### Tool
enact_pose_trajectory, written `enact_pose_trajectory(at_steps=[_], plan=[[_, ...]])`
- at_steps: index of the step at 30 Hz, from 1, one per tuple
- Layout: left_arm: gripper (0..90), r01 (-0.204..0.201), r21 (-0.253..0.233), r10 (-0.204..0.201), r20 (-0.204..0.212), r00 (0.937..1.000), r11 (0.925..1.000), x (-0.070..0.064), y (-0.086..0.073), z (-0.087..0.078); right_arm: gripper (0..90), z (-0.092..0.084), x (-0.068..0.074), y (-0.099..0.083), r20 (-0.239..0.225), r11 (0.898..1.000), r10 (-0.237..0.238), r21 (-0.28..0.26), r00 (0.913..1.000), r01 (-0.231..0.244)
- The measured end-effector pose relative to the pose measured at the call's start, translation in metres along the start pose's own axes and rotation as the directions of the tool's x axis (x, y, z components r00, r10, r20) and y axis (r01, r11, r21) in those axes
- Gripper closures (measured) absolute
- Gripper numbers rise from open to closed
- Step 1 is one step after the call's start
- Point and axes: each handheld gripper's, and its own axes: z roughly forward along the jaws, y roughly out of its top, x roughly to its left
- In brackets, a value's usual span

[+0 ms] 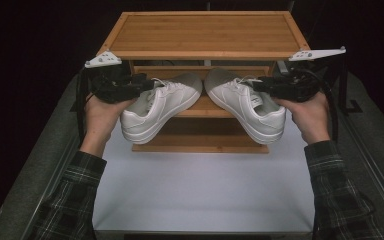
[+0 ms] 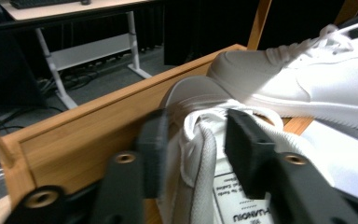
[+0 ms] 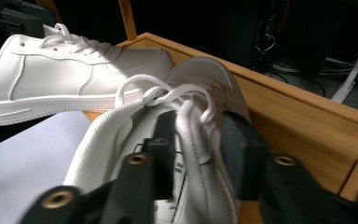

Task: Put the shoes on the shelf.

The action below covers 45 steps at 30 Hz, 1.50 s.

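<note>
Two white sneakers hang in front of a bamboo shoe rack, toes over its lower shelf and angled toward each other. My left gripper is shut on the left sneaker at its opening; its jaws pinch the collar and tongue. My right gripper is shut on the right sneaker in the same way, jaws clamped on the laced tongue. Each gripper view also catches the other sneaker farther off: the right sneaker and the left sneaker.
The rack stands at the far end of a white table top. Its top shelf is bare. Rack posts rise close behind the shoes. A desk frame and cables lie on the floor beyond the rack.
</note>
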Motion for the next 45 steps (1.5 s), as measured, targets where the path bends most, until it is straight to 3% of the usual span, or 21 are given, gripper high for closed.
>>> enact_pose_trajectory(at_steps=[4, 10, 21, 26, 32, 39, 45], plan=[[43.7, -0.011, -0.009, 0.011, 0.002, 0.9999, 0.9999, 0.0, -0.001, -0.003, 51.4, -0.005, -0.002, 0.001, 0.017, 0.999, 0.012, -0.031, 0.9998, -0.011], [33.9, -0.025, -0.006, 0.025, -0.004, 0.9997, 0.9997, -0.003, -0.001, -0.002, 44.3, -0.01, -0.002, 0.0, 0.036, 0.999, 0.019, -0.038, 0.9991, -0.018], [29.9, -0.038, -0.066, 0.038, -0.004, 0.9993, 0.9971, -0.004, 0.005, -0.024, 39.4, -0.028, 0.0, 0.001, 0.039, 0.996, 0.015, -0.084, 0.9991, -0.012], [27.4, -0.057, -0.07, 0.057, -0.003, 0.9984, 0.9959, -0.007, 0.006, -0.034, 37.8, -0.036, 0.002, 0.0, 0.045, 0.995, 0.016, -0.095, 0.9988, -0.011], [24.4, -0.062, -0.097, 0.064, 0.025, 0.9976, 0.9934, -0.01, 0.004, -0.057, 35.9, -0.056, 0.005, -0.002, 0.037, 0.991, 0.02, -0.132, 0.9991, -0.015], [20.4, -0.06, -0.098, 0.064, 0.044, 0.997, 0.9934, -0.007, -0.013, -0.087, 30.5, -0.082, 0.007, -0.02, 0.039, 0.991, 0.023, -0.13, 0.999, -0.018], [17.1, -0.057, -0.083, 0.064, 0.081, 0.9947, 0.9949, -0.007, -0.048, -0.101, 25.1, -0.1, 0.013, -0.047, 0.018, 0.99, 0.012, -0.142, 0.9998, -0.009]])
